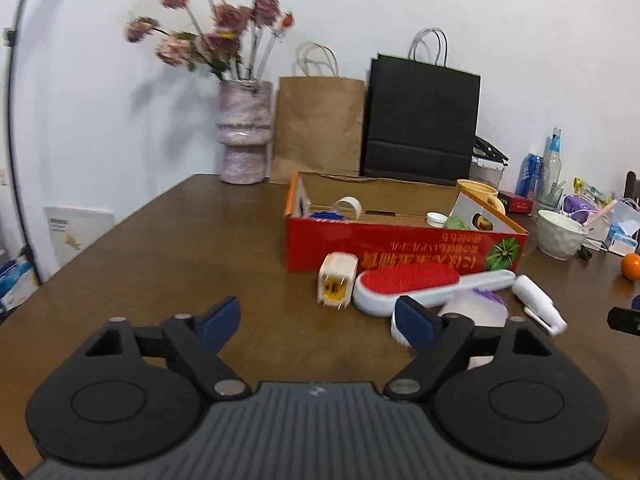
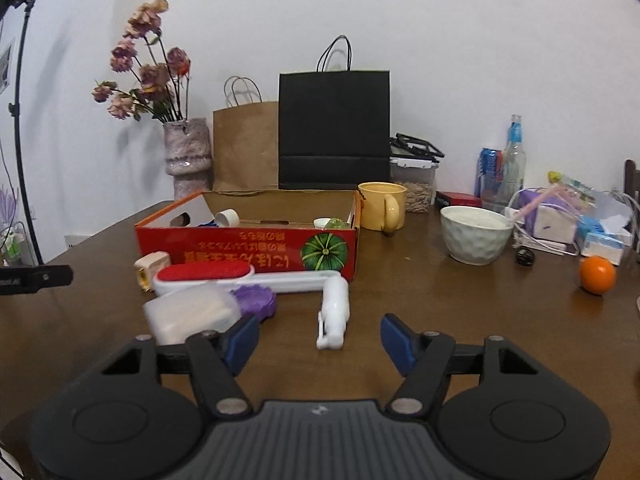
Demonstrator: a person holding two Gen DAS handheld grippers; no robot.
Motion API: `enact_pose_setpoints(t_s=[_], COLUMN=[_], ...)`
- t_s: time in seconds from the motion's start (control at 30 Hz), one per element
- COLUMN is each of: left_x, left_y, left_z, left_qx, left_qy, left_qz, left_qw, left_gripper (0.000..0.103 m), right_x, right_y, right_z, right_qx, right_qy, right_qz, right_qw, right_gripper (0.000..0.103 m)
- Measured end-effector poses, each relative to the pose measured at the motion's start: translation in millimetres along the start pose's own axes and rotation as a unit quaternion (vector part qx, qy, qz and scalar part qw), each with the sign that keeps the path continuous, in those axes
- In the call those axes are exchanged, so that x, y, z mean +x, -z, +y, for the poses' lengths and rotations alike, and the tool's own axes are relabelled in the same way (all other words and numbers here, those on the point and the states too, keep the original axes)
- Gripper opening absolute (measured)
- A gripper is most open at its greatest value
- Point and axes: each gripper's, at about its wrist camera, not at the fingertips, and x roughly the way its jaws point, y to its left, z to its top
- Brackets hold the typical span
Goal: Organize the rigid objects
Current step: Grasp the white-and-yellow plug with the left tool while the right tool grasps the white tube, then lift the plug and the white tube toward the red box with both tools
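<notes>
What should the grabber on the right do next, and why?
Probably ease forward and shut on the small white bottle. It lies straight ahead of the open, empty right gripper, nearest of the loose things in front of the red box.

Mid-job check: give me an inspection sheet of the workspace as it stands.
Surface: brown wooden table, bare near the grippers.
Job's things: red box open, small items inside; lint brush, white case, purple disc, white bottle and plug adapter in front of it.
Clutter: yellow mug, bowl, orange, bottles.
Grippers: left gripper and right gripper open, empty.
Cables: white cable at right.
Surroundings: vase, paper bags, white wall.
</notes>
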Motion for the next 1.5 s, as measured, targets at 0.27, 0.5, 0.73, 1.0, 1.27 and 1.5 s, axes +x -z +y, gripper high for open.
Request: enact_pose_setpoints(t_s=[0.27,0.5,0.73,1.0,1.27,1.5], left_x=[114.6,156.3,154.0,99.3,-16.6,-107.6], left_y=[-39.3,-28.4,-26.8,-35.9,-33.1,-19.5], left_z=[-2.8,4.3,4.8,1.5,-1.6,-8.0], left_qx=[-0.011,-0.033,-0.03,-0.033,-0.033,-0.024], left_qy=[0.024,0.044,0.037,0.026,0.015,-0.001], left_qz=[0.059,0.107,0.099,0.066,-0.003,-0.059], left_qw=[0.9979,0.9927,0.9939,0.9969,0.9993,0.9979], left_gripper=[0.073,0.034,0.033,0.032,0.033,0.033], right_x=[88.9,149.7,155.6,96.6,-1.0,-86.0], right_y=[-27.1,-22.4,-15.3,-25.7,-34.2,-29.2], right_z=[-13.0,-18.9,-17.3,-11.2,3.6,18.0], right_qx=[-0.031,-0.034,-0.038,-0.038,-0.038,-0.035], right_qy=[0.006,0.006,0.002,-0.005,-0.009,-0.015], right_qz=[0.031,0.097,0.095,0.054,-0.005,-0.061], right_qw=[0.999,0.995,0.995,0.998,0.999,0.997], right_gripper=[0.059,0.037,0.026,0.026,0.026,0.026])
